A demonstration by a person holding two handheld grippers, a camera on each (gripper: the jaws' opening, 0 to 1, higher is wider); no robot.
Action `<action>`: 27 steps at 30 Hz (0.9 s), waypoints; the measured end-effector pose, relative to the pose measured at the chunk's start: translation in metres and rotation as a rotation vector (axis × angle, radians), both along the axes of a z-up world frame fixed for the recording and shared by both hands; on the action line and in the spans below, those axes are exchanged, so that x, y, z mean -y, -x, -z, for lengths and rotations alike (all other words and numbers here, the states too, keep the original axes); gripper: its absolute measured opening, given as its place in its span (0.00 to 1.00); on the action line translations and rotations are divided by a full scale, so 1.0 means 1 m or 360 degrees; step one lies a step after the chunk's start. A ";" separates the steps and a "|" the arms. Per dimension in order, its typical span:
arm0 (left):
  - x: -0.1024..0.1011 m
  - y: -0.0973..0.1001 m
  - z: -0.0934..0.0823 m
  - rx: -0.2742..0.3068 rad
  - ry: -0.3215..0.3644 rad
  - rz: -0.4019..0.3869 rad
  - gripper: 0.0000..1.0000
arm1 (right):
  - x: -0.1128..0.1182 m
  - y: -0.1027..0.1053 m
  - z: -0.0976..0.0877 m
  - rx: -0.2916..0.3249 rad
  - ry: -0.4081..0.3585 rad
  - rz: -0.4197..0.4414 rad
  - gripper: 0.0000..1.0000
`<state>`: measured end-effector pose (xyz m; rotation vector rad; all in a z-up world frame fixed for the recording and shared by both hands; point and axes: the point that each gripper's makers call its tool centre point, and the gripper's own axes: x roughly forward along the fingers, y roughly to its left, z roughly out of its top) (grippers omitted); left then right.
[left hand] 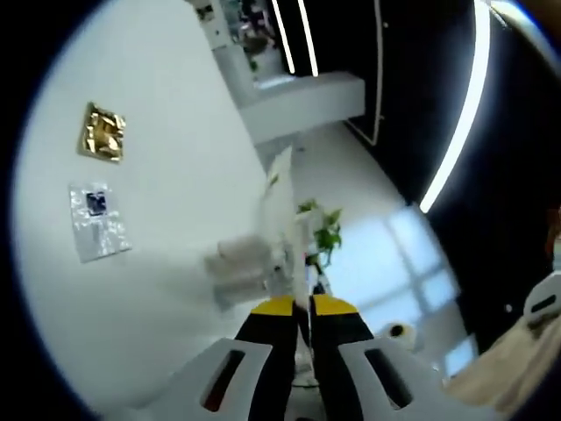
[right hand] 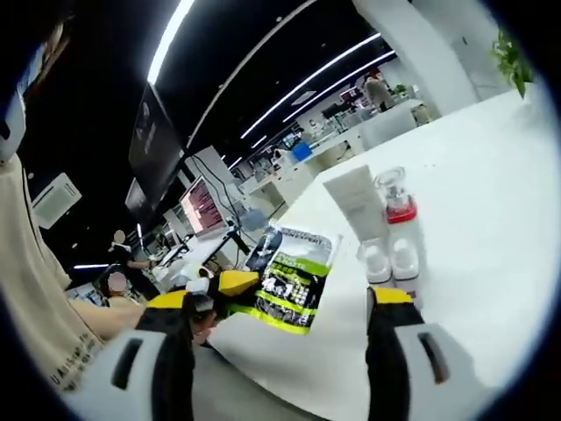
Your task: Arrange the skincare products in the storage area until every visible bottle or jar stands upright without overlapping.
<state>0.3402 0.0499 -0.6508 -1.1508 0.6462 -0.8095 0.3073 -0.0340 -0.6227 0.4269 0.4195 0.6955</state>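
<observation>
We observe a white table carrying the skincare items. In the right gripper view, the largest item on it is a dark pouch with green lettering, lying flat near the table's near edge. Beside it stands a white tube, upright on its cap, and just beside that a pump bottle with a red collar, also upright. In front of these, two small white bottles stand close together; we cannot tell whether they touch. The right gripper has its yellow-tipped jaws spread wide with nothing between them, hovering above the table edge near the pouch. In the left gripper view, the left gripper has its jaws drawn close with only a narrow gap; a thin white item, blurred, stands along that gap, and we cannot tell whether it is actually gripped. Farther off on the table in that view lie a clear sachet with a dark label and, smallest, a gold foil sachet, both flat and well apart from the gripper.
</observation>
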 end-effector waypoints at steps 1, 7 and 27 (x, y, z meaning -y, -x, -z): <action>0.000 -0.001 0.005 -0.0014 -0.0028 0.0001 0.03 | 0.002 0.000 0.001 -0.0001 0.0015 0.0008 0.84; 0.003 -0.006 0.031 -0.0082 -0.0158 0.0002 0.02 | 0.015 0.000 0.010 -0.0025 0.0055 0.0074 0.87; 0.001 -0.012 0.090 -0.0266 -0.0492 -0.0038 0.00 | 0.035 -0.001 0.021 0.0010 0.0244 0.0271 0.92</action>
